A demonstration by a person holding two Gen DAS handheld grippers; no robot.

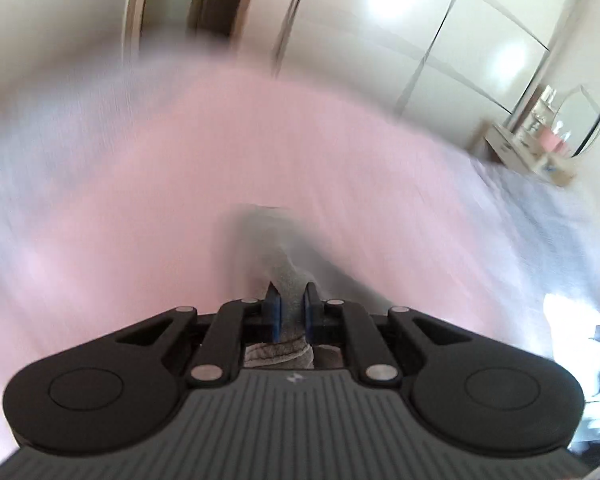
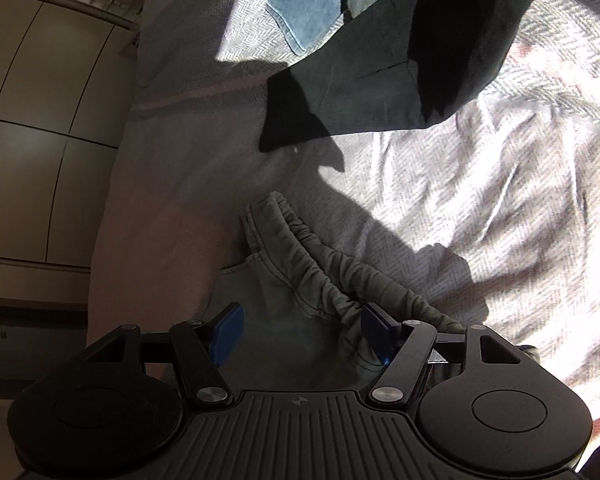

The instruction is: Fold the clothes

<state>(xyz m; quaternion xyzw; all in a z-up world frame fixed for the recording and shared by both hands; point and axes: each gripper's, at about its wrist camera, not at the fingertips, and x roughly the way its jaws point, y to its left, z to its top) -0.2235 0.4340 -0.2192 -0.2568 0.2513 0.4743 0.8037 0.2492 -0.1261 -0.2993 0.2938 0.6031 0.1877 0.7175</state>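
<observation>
Between wide-spread jaws of right gripper (image 2: 300, 330): elastic waistband of grey sweatpants (image 2: 300, 280), lying flat on bed (image 2: 480, 200), band running diagonally from far left toward near right pad, nothing gripped yet. Left gripper (image 1: 291, 308): jaws nearly closed, pinching a grey fold of the garment, lifted above pink sheet, view blurred. Right nearer the waistband; probably needs a twist to square with it. Dark garment (image 2: 360, 80) farther off.

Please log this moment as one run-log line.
left gripper: shut on grey garment | right gripper: open over grey waistband | bedspread: beneath
</observation>
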